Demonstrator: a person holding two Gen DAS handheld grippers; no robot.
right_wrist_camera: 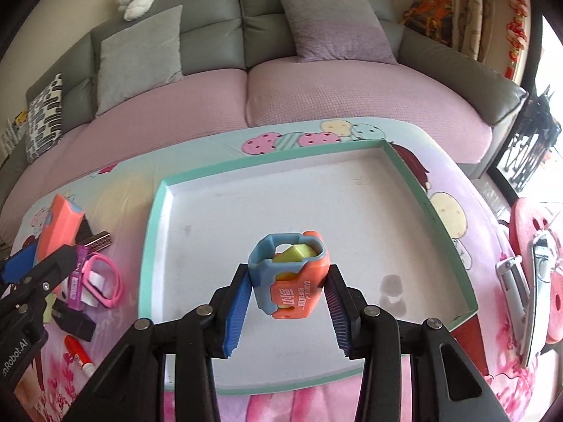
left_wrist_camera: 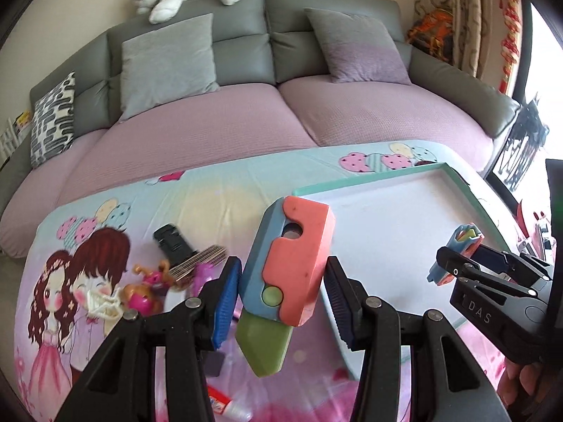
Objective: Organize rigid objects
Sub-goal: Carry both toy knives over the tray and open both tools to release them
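My left gripper (left_wrist_camera: 283, 270) is shut on a large toy knife (left_wrist_camera: 288, 263) with a coral and blue body and a green tip pointing down. It hangs over the cartoon cloth, by the left rim of the white tray (left_wrist_camera: 369, 179). In the right wrist view the left gripper (right_wrist_camera: 38, 256) and this large toy knife (right_wrist_camera: 59, 228) show at the left edge. My right gripper (right_wrist_camera: 289, 274) is shut on a small toy knife (right_wrist_camera: 292, 277), blue and orange with a yellow-green core, held above the tray (right_wrist_camera: 155, 232) floor. From the left wrist view, the right gripper (left_wrist_camera: 464, 256) and the small toy knife (left_wrist_camera: 464, 235) appear at the right.
Left of the tray lies a pile: black clip (left_wrist_camera: 172, 242), comb (right_wrist_camera: 98, 239), pink bracelet (right_wrist_camera: 105, 277), red tube (right_wrist_camera: 79, 351), small doll (left_wrist_camera: 144, 295). Metal nail clippers (right_wrist_camera: 535, 281) rest on a red felt disc (right_wrist_camera: 527, 218) at the right. A sofa (right_wrist_camera: 316, 88) runs behind the table.
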